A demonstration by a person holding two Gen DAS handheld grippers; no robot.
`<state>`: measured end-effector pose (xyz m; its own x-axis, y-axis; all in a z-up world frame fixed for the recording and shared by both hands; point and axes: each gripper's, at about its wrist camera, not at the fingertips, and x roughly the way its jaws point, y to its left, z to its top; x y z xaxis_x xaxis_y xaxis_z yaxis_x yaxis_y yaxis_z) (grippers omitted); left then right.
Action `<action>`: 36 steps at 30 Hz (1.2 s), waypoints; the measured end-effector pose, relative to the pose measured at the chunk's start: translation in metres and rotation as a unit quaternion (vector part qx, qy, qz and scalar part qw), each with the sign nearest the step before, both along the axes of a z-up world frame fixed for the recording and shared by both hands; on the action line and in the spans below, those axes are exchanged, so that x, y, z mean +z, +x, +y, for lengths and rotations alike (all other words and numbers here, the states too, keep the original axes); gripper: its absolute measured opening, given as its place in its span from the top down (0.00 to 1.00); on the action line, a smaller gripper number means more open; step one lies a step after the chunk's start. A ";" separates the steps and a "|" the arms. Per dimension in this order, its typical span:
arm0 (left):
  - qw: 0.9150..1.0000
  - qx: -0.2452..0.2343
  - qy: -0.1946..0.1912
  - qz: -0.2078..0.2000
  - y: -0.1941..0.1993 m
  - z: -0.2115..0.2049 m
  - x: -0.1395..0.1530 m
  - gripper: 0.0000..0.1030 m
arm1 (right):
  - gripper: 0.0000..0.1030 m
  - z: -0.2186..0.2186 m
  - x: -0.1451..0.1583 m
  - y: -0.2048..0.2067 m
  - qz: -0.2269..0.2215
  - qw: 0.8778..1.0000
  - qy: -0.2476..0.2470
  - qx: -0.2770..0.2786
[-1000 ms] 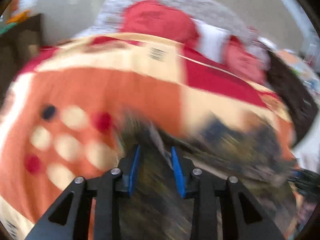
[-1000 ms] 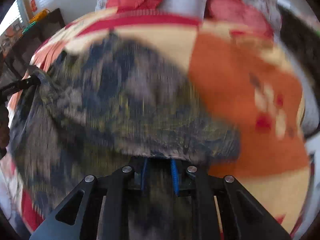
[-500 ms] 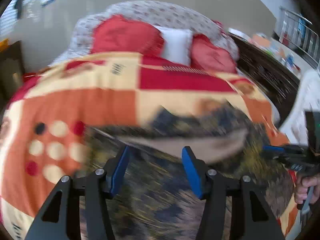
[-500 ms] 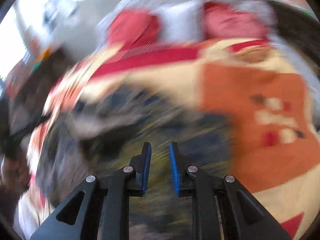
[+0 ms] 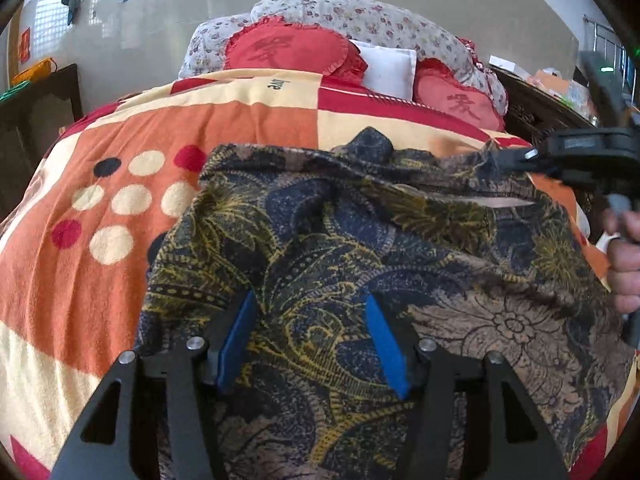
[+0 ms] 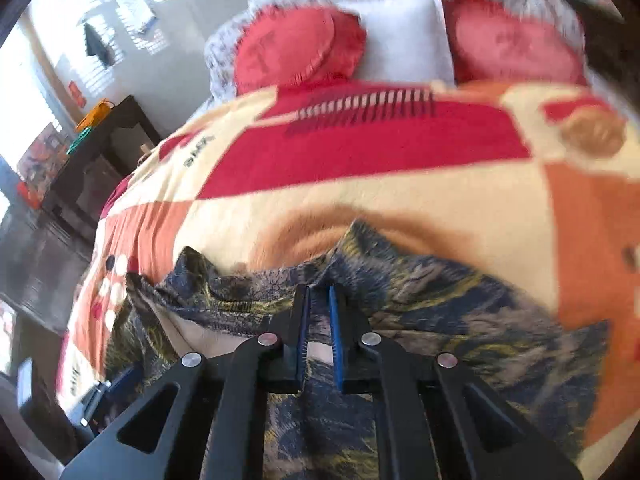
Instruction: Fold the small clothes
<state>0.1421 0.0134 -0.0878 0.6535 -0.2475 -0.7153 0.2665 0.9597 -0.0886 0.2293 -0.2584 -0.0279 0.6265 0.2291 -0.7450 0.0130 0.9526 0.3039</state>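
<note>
A dark blue, brown and yellow patterned garment [image 5: 360, 248] lies spread on the bed blanket [image 5: 100, 184]. My left gripper [image 5: 310, 320] is open just above the garment's near part, with nothing between the blue pads. My right gripper [image 6: 318, 312] is shut on the garment's [image 6: 420, 292] upper edge and lifts it a little off the blanket [image 6: 400, 192]. In the left wrist view the right gripper [image 5: 524, 158] shows at the far right, pinching that same edge, with the hand that holds it below.
Red cushions [image 5: 292, 50] and a white pillow [image 5: 386, 66] lie at the head of the bed. A dark cabinet [image 6: 100, 160] stands at the bed's left. A cluttered dark table [image 5: 552, 96] stands at the right.
My left gripper has opened and let go of the garment, which has settled flat on the blanket. My right gripper has stayed shut on the garment's edge and moved toward the pillows.
</note>
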 end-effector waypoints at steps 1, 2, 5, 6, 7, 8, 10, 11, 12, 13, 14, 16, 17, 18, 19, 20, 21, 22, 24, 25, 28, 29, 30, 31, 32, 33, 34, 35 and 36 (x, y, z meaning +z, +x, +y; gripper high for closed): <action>1.000 0.000 0.003 0.005 0.000 -0.001 0.004 0.41 | 1.00 -0.001 0.008 -0.011 -0.020 1.000 -0.010 -0.001; 1.000 -0.008 -0.005 0.004 -0.001 -0.003 0.012 0.41 | 1.00 -0.008 0.018 -0.030 -0.049 0.999 -0.007 -0.001; 0.999 -0.052 -0.009 -0.006 0.004 -0.028 0.037 0.41 | 1.00 -0.022 0.024 -0.066 -0.081 0.997 -0.021 0.003; 0.997 -0.071 -0.007 0.018 0.013 -0.041 0.038 0.42 | 1.00 -0.022 0.021 -0.071 -0.078 0.996 -0.038 0.005; 0.996 -0.083 -0.013 0.041 0.020 -0.049 0.037 0.43 | 1.00 -0.020 0.015 -0.075 -0.070 0.995 -0.065 0.005; 0.991 -0.101 -0.024 0.082 0.032 -0.062 0.032 0.55 | 1.00 -0.019 0.009 -0.074 -0.064 0.995 -0.079 0.003; 0.987 -0.115 -0.020 0.113 0.043 -0.081 0.028 0.78 | 1.00 -0.021 -0.015 -0.069 -0.033 0.994 -0.102 -0.006; 0.987 -0.112 -0.006 0.118 0.054 -0.092 0.026 0.78 | 1.00 -0.025 -0.027 -0.071 -0.018 0.995 -0.099 -0.014; 0.987 -0.104 0.007 0.120 0.059 -0.096 0.024 0.78 | 1.00 -0.029 -0.037 -0.073 -0.016 0.996 -0.090 -0.019; 0.989 -0.084 0.034 0.120 0.076 -0.102 0.020 0.78 | 1.00 -0.031 -0.041 -0.077 -0.031 0.996 -0.085 -0.022; 0.989 -0.075 0.040 0.123 0.086 -0.103 0.017 0.78 | 1.00 -0.030 -0.043 -0.081 -0.045 0.995 -0.087 -0.022; 0.990 -0.062 0.008 0.127 0.104 -0.101 0.021 0.78 | 1.00 -0.030 -0.043 -0.081 -0.049 0.995 -0.085 -0.017; 0.992 -0.056 -0.003 0.111 0.107 -0.099 0.028 0.78 | 1.00 -0.030 -0.044 -0.081 -0.049 0.995 -0.082 -0.016; 0.994 -0.054 0.004 0.094 0.106 -0.098 0.034 0.74 | 1.00 -0.032 -0.044 -0.083 -0.050 0.995 -0.080 -0.015; 0.995 -0.053 0.009 0.087 0.103 -0.097 0.037 0.70 | 1.00 -0.032 -0.044 -0.083 -0.051 0.996 -0.078 -0.015; 0.995 -0.053 0.009 0.083 0.099 -0.095 0.038 0.67 | 1.00 -0.032 -0.044 -0.084 -0.053 0.996 -0.075 -0.014; 0.995 -0.056 0.005 0.080 0.092 -0.092 0.040 0.67 | 1.00 -0.033 -0.044 -0.084 -0.053 0.996 -0.073 -0.014; 0.996 -0.058 0.003 0.075 0.086 -0.090 0.041 0.67 | 1.00 -0.034 -0.044 -0.084 -0.054 0.996 -0.069 -0.014; 0.997 -0.062 0.003 0.052 0.068 -0.080 0.043 0.65 | 1.00 -0.035 -0.046 -0.085 -0.054 0.996 -0.064 -0.014; 0.997 -0.061 0.008 0.035 0.055 -0.073 0.043 0.63 | 1.00 -0.035 -0.046 -0.084 -0.054 0.996 -0.063 -0.013; 0.998 -0.021 0.056 -0.015 0.037 -0.046 0.032 0.41 | 1.00 -0.036 -0.046 -0.083 -0.053 0.997 -0.062 -0.011; 0.998 -0.005 0.065 -0.015 0.036 -0.033 0.021 0.41 | 1.00 -0.038 -0.044 -0.083 -0.051 0.997 -0.058 -0.009; 0.998 0.003 0.069 -0.010 0.037 -0.022 0.012 0.41 | 1.00 -0.042 -0.039 -0.083 -0.054 0.997 -0.049 -0.011; 0.998 0.006 0.060 0.009 0.038 -0.007 -0.002 0.41 | 1.00 -0.048 -0.033 -0.086 -0.065 0.997 -0.043 -0.028; 0.999 0.005 0.038 0.017 0.040 -0.004 -0.004 0.41 | 1.00 -0.060 -0.028 -0.092 -0.080 0.993 -0.040 -0.076; 1.000 0.007 0.016 0.012 0.039 0.002 -0.001 0.41 | 1.00 -0.067 -0.030 -0.091 -0.069 0.991 -0.041 -0.104; 1.000 0.009 0.003 0.014 0.039 0.006 -0.002 0.41 | 1.00 -0.074 -0.037 -0.086 -0.041 0.991 -0.039 -0.121; 1.000 0.010 0.003 0.020 0.041 0.005 -0.004 0.41 | 0.97 -0.080 -0.048 -0.080 -0.020 0.992 -0.020 -0.120; 1.000 0.012 0.006 0.020 0.043 0.004 -0.005 0.40 | 0.93 -0.088 -0.054 -0.077 -0.018 0.992 0.000 -0.122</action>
